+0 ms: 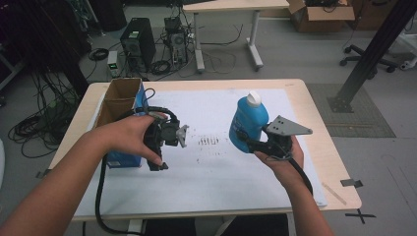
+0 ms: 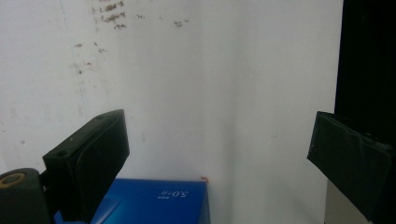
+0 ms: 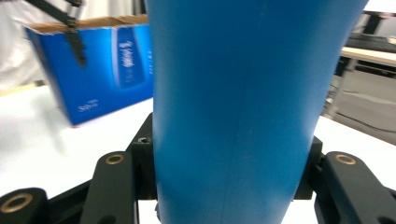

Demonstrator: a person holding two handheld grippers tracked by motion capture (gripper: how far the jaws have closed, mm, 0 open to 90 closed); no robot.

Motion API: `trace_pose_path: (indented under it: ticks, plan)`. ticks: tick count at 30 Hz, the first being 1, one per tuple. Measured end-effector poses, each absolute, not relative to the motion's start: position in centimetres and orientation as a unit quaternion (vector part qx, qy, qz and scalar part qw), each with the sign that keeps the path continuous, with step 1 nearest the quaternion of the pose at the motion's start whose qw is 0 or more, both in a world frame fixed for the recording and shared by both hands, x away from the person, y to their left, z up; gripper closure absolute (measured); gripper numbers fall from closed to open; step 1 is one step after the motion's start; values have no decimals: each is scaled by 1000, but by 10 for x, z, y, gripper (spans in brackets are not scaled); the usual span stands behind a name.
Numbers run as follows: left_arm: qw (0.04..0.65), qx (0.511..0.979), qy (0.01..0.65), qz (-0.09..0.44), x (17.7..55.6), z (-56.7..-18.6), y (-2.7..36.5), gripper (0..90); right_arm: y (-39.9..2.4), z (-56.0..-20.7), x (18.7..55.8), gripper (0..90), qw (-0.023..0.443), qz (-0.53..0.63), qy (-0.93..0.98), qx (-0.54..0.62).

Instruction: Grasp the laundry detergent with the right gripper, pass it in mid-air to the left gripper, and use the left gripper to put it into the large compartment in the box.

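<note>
At the left of the table (image 1: 314,147), an open-topped blue carton (image 1: 129,105) is seen standing upright on the white mat (image 1: 211,167). Its near lower part is hidden behind the left hand (image 1: 133,135) in the high view. In the left gripper view it is cut off by the bottom edge, with a corner of its blue face showing and small white print too fine to read. The left gripper (image 1: 164,147) is held just in front of the carton, pointing down at the mat. Its jaws are spread wide, with nothing between them.

Right of centre, the blue bottle (image 1: 248,123) is pinched near its base by the right gripper (image 1: 243,140), jaws pressed against both sides. The bottle is held clear of the mat. Its long axis is close to upright, and the white cap (image 1: 253,99) points up and slightly toward the far side. In the right gripper view, the bottle's top and base are cut off, and the carton behind is blurred. The right hand (image 1: 282,155) is partly hidden under the grey plate (image 1: 287,127).
</note>
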State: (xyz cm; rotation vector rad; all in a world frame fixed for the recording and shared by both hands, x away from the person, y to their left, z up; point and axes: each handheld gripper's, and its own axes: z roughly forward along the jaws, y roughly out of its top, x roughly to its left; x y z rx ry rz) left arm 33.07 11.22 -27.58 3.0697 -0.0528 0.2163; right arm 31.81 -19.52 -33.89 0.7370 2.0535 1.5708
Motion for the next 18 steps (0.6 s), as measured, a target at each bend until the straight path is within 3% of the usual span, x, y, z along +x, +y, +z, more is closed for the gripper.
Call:
trace_pose_path:
  ticks: [18]
  plan:
    - [31,996,-38,71,331,-254,97,53,-195,-340,302,449,139,571,796,149]
